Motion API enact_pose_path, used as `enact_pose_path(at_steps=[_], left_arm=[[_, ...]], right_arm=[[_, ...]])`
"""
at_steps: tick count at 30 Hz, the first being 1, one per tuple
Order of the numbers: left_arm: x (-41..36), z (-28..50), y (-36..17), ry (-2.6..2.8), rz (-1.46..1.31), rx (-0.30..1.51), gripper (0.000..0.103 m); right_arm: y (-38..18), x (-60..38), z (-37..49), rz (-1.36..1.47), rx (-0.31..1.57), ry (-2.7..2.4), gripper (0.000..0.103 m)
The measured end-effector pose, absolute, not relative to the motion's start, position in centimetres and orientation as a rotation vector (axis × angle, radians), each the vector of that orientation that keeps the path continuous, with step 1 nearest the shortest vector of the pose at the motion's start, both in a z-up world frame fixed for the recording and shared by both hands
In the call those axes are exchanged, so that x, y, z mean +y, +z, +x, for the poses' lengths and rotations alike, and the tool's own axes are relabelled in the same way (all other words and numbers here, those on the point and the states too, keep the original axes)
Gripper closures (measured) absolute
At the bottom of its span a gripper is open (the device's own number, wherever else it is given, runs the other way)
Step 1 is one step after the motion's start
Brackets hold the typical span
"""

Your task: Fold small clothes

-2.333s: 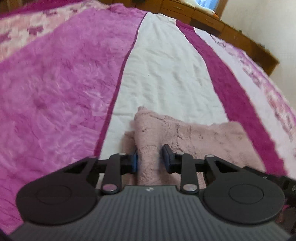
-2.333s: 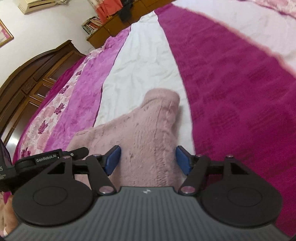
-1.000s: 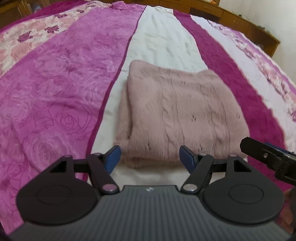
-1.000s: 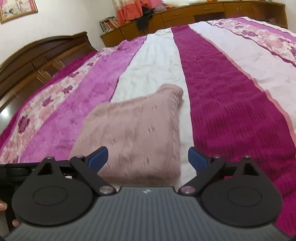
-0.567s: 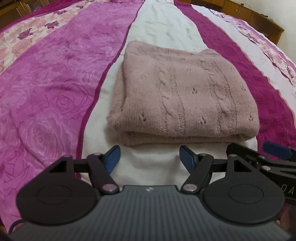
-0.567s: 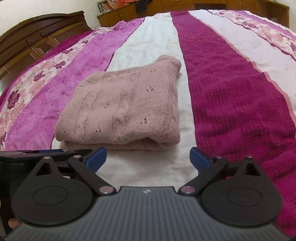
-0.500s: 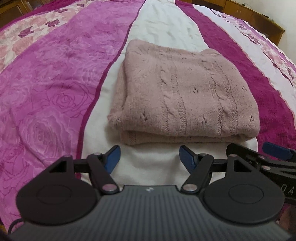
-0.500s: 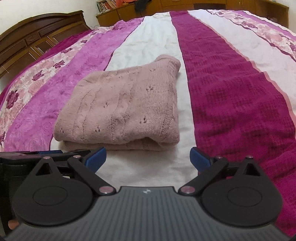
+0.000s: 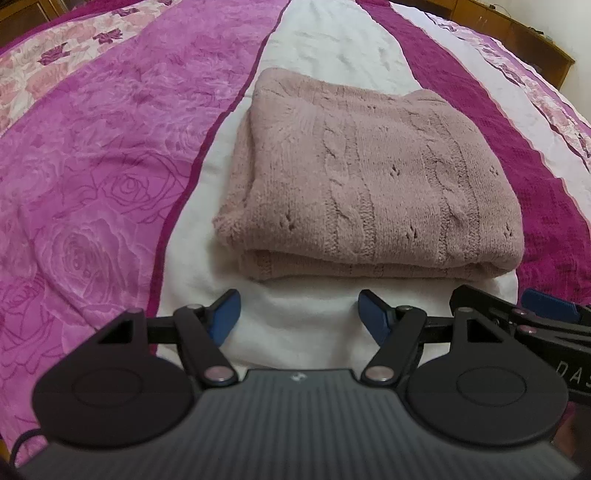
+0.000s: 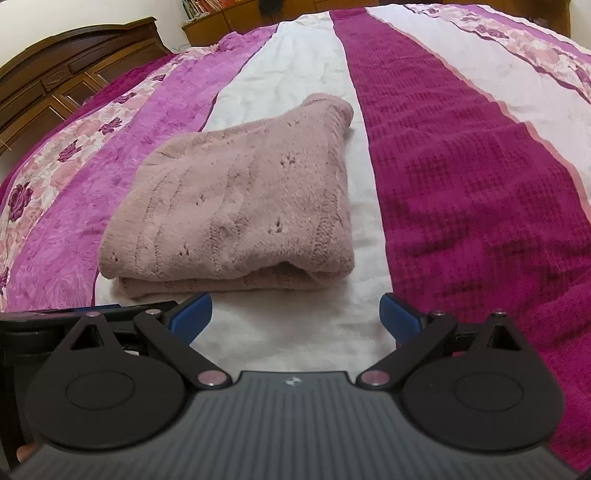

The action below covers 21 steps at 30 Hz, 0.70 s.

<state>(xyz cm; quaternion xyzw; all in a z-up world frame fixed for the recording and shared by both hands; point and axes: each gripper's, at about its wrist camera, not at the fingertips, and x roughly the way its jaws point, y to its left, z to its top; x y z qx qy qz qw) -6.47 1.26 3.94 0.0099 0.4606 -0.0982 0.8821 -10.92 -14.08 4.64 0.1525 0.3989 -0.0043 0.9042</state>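
Note:
A dusty-pink cable-knit sweater (image 9: 373, 181) (image 10: 236, 206) lies folded into a thick rectangle on the white stripe of the bedspread. My left gripper (image 9: 298, 314) hovers just short of its near folded edge, open, with only white cloth between the blue pads. My right gripper (image 10: 295, 315) is also open and empty, a little back from the sweater's near edge. In the left wrist view the right gripper's finger (image 9: 546, 301) pokes in at the right; the left gripper's arm (image 10: 74, 314) shows at the left of the right wrist view.
The bedspread (image 9: 92, 166) runs in pink rose-patterned, white and dark magenta stripes (image 10: 461, 177). A dark wooden headboard (image 10: 66, 85) stands at the left, and low wooden cabinets (image 9: 517, 33) line the far wall.
Both grippers let go of the sweater and drew back from it. It now lies whole and folded ahead of them; over the last half second little has shifted.

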Motion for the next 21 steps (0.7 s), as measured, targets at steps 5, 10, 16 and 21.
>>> enact_pose_path(at_steps=[5, 10, 16, 21], left_arm=[[1.16, -6.51, 3.95, -0.203, 0.025, 0.956, 0.031], [1.11, -6.53, 4.0, -0.2, 0.027, 0.956, 0.031], [1.08, -6.4, 4.02, -0.196, 0.03, 0.958, 0.031], [1.06, -6.35, 4.04, -0.195, 0.028, 0.96, 0.031]], right_arm=[[4.45, -14.23, -10.81, 0.322, 0.827, -0.01, 0.002], [4.33, -14.32, -10.79, 0.329, 0.829, -0.011, 0.002], [4.3, -14.37, -10.81, 0.33, 0.83, -0.011, 0.002], [4.25, -14.39, -10.85, 0.334, 0.831, -0.01, 0.002]])
